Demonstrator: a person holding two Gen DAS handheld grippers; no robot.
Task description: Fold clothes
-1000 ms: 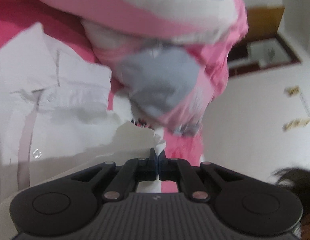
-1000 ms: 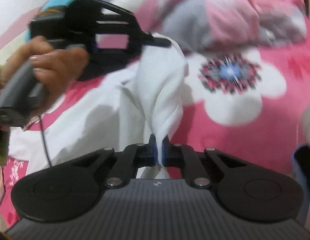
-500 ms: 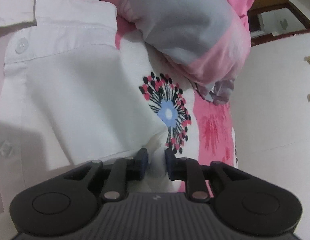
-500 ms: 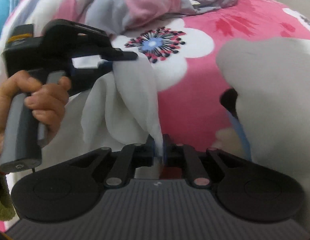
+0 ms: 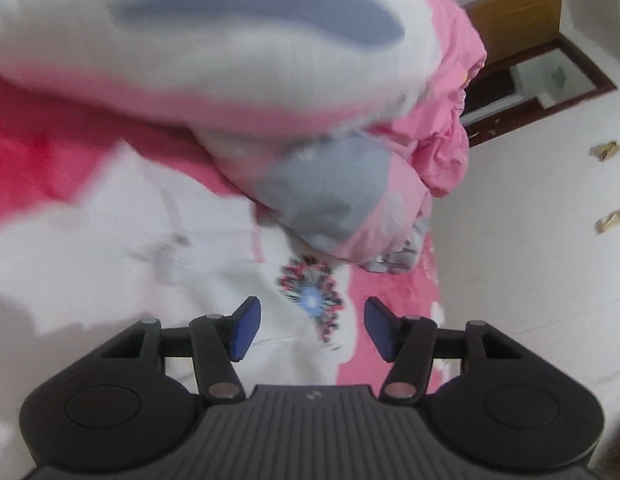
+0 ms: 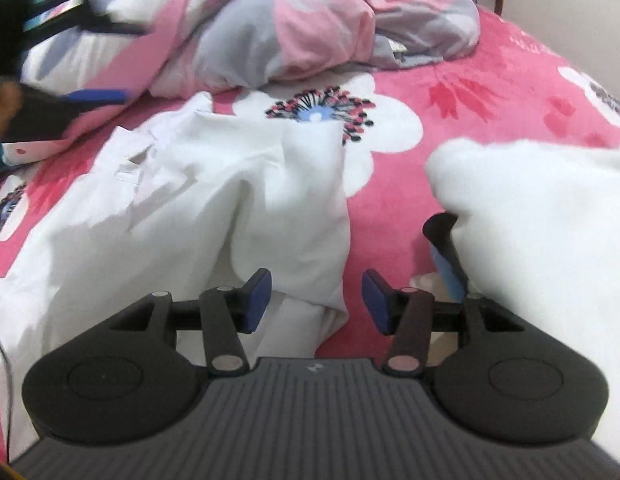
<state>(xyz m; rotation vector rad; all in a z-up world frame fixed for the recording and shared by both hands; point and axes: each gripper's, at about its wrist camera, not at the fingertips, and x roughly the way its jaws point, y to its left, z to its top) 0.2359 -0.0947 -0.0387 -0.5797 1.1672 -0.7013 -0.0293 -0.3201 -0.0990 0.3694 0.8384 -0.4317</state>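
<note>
A white button shirt point(image 6: 214, 200) lies on the pink flowered bedspread point(image 6: 490, 92), its collar toward the far left and one side folded over with a raised crease. My right gripper point(image 6: 316, 300) is open and empty, just above the shirt's near folded edge. My left gripper point(image 5: 310, 328) is open and empty above the shirt point(image 5: 110, 248), which looks blurred in the left wrist view. The left gripper also shows blurred at the upper left of the right wrist view point(image 6: 66, 60), lifted clear of the shirt.
A bunched pink, white and grey quilt point(image 6: 310, 28) lies along the far side of the bed, also in the left wrist view point(image 5: 230, 52). A white fuzzy mass point(image 6: 550, 240) fills the right of the right wrist view. A white floor point(image 5: 530, 260) lies beyond the bed edge.
Both grippers have let go of the shirt and opened. The held-up fold has dropped onto the bed. My left gripper has pulled up and away to the left.
</note>
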